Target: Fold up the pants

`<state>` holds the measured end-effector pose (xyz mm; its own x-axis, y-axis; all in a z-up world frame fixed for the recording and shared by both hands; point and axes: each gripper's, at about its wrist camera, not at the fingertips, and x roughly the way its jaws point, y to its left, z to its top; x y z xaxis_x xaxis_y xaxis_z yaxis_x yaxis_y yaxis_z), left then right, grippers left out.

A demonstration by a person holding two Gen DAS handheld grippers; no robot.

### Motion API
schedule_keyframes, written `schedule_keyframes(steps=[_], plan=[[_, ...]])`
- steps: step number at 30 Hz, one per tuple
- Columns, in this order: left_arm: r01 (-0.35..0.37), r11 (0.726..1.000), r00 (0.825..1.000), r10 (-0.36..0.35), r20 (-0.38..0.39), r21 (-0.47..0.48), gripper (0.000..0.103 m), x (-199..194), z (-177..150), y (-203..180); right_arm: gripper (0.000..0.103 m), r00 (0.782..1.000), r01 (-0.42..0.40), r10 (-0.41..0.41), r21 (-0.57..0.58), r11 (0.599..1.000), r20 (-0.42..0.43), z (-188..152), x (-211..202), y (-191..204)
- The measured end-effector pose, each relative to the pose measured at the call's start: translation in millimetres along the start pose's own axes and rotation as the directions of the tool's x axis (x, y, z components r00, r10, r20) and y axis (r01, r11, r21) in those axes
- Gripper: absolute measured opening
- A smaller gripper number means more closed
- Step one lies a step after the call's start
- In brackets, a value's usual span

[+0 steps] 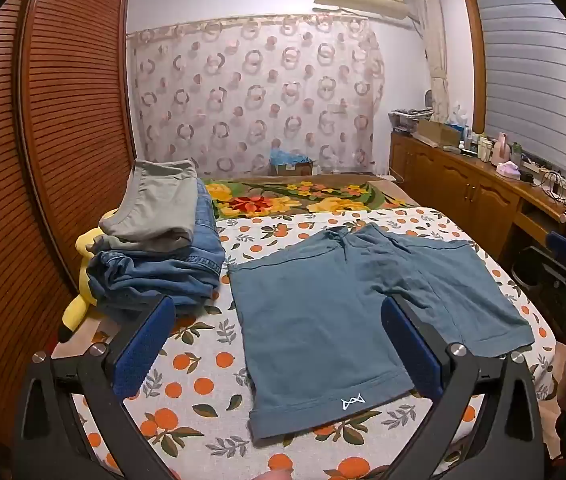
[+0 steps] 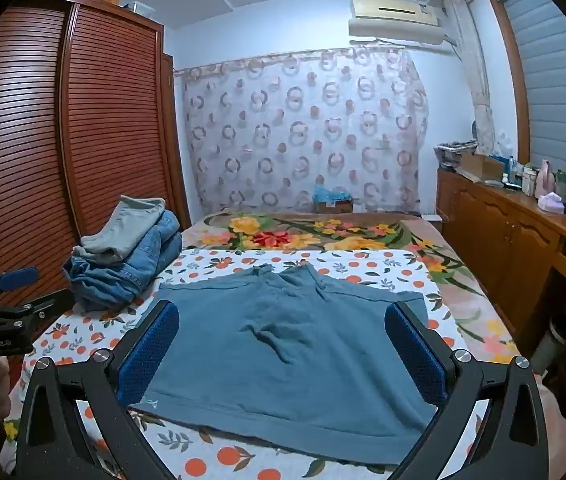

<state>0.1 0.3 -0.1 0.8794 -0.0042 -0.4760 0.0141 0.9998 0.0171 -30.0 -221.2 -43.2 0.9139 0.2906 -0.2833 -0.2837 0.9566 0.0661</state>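
Note:
Blue-grey shorts (image 1: pixel 323 312) lie flat and spread out on the orange-print sheet (image 1: pixel 199 364), waistband at the far end, both leg hems toward me; a small white logo marks the near left hem. My left gripper (image 1: pixel 279 340) hovers open above the left leg, with nothing between its blue pads. In the right wrist view the same shorts (image 2: pixel 283 344) fill the middle, and my right gripper (image 2: pixel 283 344) hangs wide open over them without touching. Each gripper shows at the edge of the other's view: the right gripper (image 1: pixel 563 280) at right, the left gripper (image 2: pixel 7 292) at left.
A pile of folded clothes (image 1: pixel 163 240), grey on top of denim, sits on the bed's left side beside a yellow plush toy (image 1: pixel 83 280). A louvred wooden wardrobe (image 1: pixel 43 160) stands at left. A wooden cabinet (image 1: pixel 463 184) with bottles runs along the right. A floral blanket (image 1: pixel 303 196) covers the far bed.

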Motion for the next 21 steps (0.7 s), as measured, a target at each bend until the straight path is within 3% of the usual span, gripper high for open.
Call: schedule_keyframes(steps=[21], plan=[[0.004,1.000,1.000,-0.004,-0.002,0.000,0.103,0.0,0.3,-0.1,0.103,1.000,-0.004,0.004,-0.008,1.000,0.003,-0.3,-1.9,1.6]])
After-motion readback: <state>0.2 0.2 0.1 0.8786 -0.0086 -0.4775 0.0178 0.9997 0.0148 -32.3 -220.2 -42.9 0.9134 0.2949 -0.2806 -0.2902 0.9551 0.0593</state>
